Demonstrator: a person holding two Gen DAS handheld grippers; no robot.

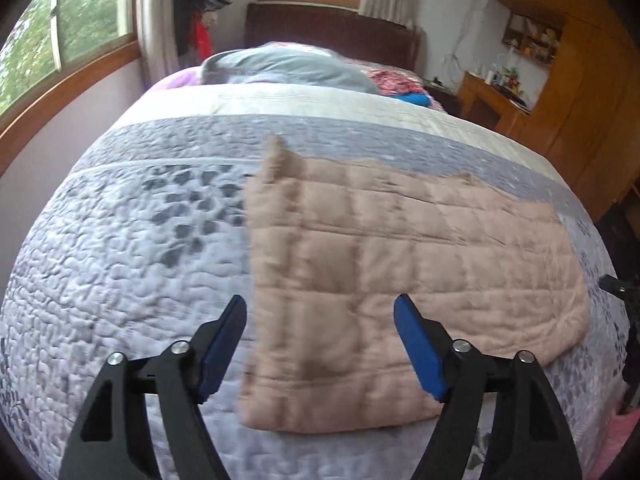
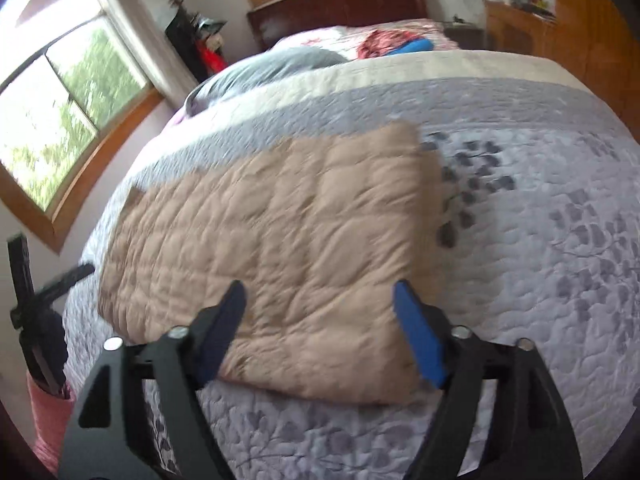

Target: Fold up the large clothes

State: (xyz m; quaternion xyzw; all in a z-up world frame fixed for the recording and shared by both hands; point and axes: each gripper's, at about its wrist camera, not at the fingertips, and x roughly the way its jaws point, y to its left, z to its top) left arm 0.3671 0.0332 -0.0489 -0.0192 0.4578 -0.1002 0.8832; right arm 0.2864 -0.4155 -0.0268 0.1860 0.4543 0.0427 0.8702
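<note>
The folded beige quilted garment (image 1: 384,280) is lying flat near the bed's foot edge on the grey leaf-print quilted bedspread (image 1: 120,260); left gripper (image 1: 320,316) and right gripper (image 2: 320,300) are hovering over it, jaws spread, pinching nothing.

The beige quilted jacket (image 1: 384,280) is soft, matt, padded cloth stitched into puffy squares. It lies on a grey bedspread (image 1: 120,264) of matt cloth with a pebbly quilted stitch. Both tongs, left (image 1: 320,344) and right (image 2: 320,332), are matt black plastic with blue pads and shiny metal pins. The wardrobe (image 1: 580,92) is smooth varnished wood.
</note>
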